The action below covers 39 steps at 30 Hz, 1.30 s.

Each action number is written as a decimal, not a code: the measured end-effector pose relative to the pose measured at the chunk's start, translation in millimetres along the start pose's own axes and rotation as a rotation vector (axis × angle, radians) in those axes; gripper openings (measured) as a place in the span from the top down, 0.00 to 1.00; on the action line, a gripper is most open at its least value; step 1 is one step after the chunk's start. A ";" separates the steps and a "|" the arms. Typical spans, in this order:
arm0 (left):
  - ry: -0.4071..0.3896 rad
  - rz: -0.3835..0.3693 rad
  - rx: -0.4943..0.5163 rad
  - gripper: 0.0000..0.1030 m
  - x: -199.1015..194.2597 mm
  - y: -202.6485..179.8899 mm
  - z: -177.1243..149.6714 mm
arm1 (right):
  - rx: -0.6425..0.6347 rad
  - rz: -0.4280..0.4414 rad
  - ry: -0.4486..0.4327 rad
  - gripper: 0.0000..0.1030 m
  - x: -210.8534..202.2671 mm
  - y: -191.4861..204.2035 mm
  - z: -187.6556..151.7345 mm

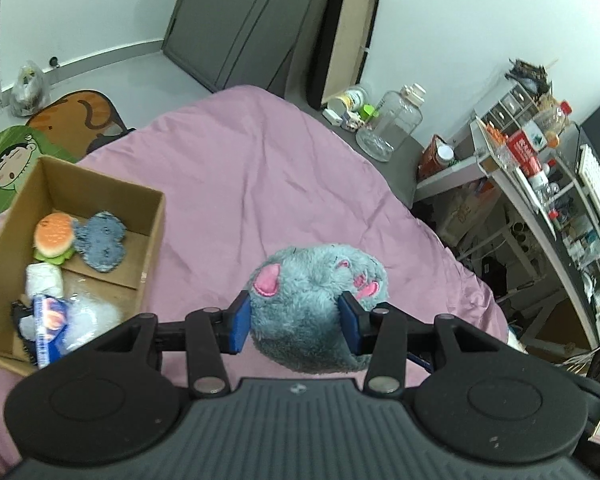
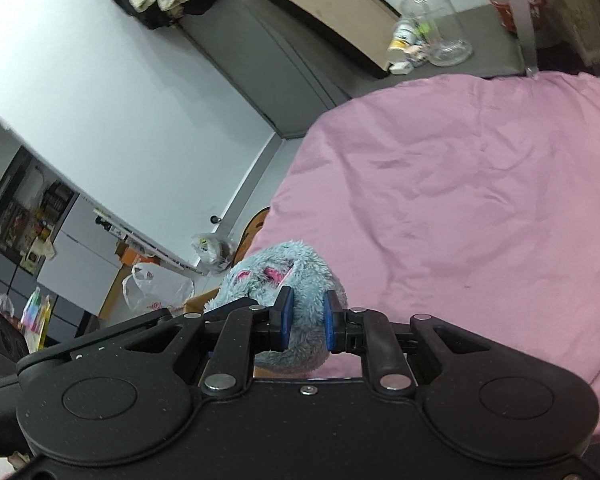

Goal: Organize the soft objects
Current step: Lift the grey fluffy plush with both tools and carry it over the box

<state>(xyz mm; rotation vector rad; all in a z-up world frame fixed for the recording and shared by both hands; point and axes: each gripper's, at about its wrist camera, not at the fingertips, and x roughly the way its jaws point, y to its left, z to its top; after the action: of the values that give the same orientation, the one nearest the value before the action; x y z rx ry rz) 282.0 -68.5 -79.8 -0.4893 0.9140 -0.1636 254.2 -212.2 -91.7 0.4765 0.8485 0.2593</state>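
A grey-blue plush toy (image 1: 312, 304) with pink ears hangs above the pink bed cover (image 1: 260, 184). My left gripper (image 1: 294, 322) is shut on its fluffy body, blue pads pressing both sides. In the right wrist view my right gripper (image 2: 305, 320) is shut on another part of the same plush toy (image 2: 284, 280), squeezing the fur between its pads. A cardboard box (image 1: 156, 220) sits on the bed at the left, holding a plush burger (image 1: 54, 236), a grey-blue fuzzy toy (image 1: 100, 242), a white soft item (image 1: 44, 280) and a blue-and-white packet (image 1: 48, 320).
Beyond the bed stand a grey nightstand (image 1: 400, 160) with a clear jar (image 1: 396, 120) and small bottles, and a cluttered white shelf (image 1: 540, 184) at the right. Cartoon cushions (image 1: 16, 160) lie at the far left. The bed cover (image 2: 480, 200) spreads wide to the right of the box.
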 end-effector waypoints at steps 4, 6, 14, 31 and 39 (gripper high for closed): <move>-0.029 -0.003 -0.006 0.56 -17.8 12.2 2.7 | -0.032 0.014 -0.005 0.84 -1.4 20.5 -4.5; -0.041 -0.001 -0.007 0.56 -26.3 18.4 4.1 | -0.045 0.021 -0.006 0.84 -1.2 30.4 -7.3; -0.078 -0.005 -0.031 0.56 -52.6 47.4 7.2 | -0.094 0.034 -0.004 0.84 3.4 66.8 -18.2; -0.119 -0.017 -0.075 0.56 -83.7 104.1 20.6 | -0.172 0.043 0.011 0.84 24.2 125.9 -33.0; -0.125 -0.035 -0.098 0.56 -84.2 125.5 26.0 | -0.188 0.033 0.015 0.84 36.2 138.6 -36.7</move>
<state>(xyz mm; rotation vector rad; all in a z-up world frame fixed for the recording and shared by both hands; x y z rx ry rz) 242.9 79.1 -65.3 -0.6002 0.7945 -0.1188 244.6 -66.8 -66.8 0.3135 0.8227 0.3701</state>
